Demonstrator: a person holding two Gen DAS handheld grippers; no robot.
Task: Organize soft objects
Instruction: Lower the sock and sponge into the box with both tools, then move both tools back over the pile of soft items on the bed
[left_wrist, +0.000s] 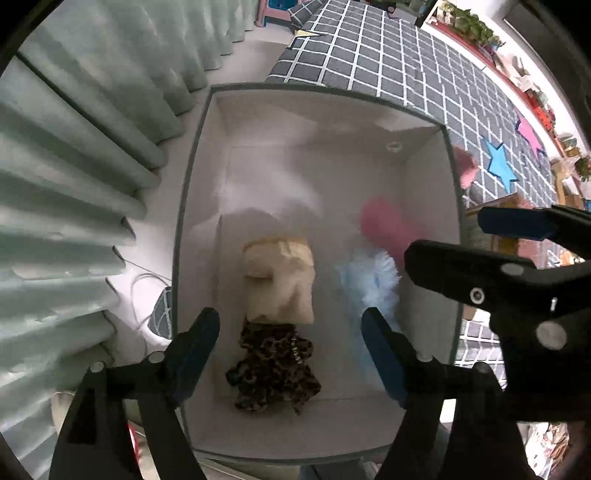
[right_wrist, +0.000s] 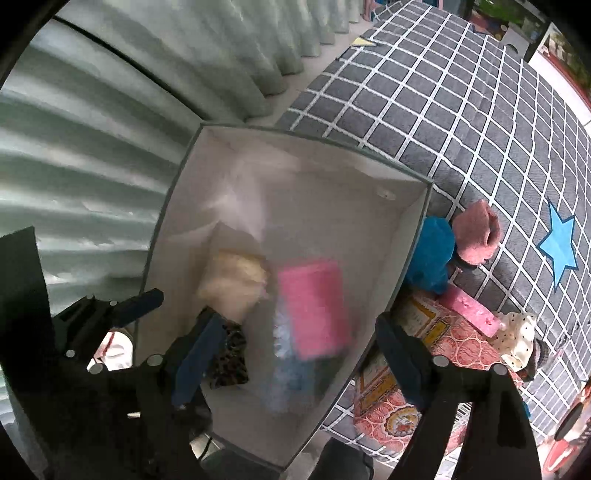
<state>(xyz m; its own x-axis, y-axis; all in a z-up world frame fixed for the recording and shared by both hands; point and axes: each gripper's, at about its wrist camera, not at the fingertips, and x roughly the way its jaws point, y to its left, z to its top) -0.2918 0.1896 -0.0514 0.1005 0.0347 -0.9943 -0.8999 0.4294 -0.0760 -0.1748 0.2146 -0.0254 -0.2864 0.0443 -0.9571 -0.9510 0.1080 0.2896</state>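
A grey-rimmed white storage box (left_wrist: 192, 206) stands by the bed; it shows in the right wrist view too (right_wrist: 159, 236). Inside lie a beige pouch (left_wrist: 279, 280), a leopard-print cloth (left_wrist: 273, 373), a fluffy light-blue item (left_wrist: 373, 284) and a blurred pink item (left_wrist: 388, 229), seen as a pink cloth (right_wrist: 314, 310) in the right wrist view. My left gripper (left_wrist: 291, 354) is open and empty above the box. My right gripper (right_wrist: 295, 354) is open and empty over the box's right side; it shows in the left wrist view (left_wrist: 480, 240).
On the grey checked bed cover (right_wrist: 443, 110) beside the box lie a teal item (right_wrist: 432, 254), a dusty-pink cloth (right_wrist: 476, 236), a pink block (right_wrist: 469, 310), a dotted cream cloth (right_wrist: 517, 339) and a red patterned fabric (right_wrist: 406, 369). Pale green curtains (left_wrist: 74, 184) hang at left.
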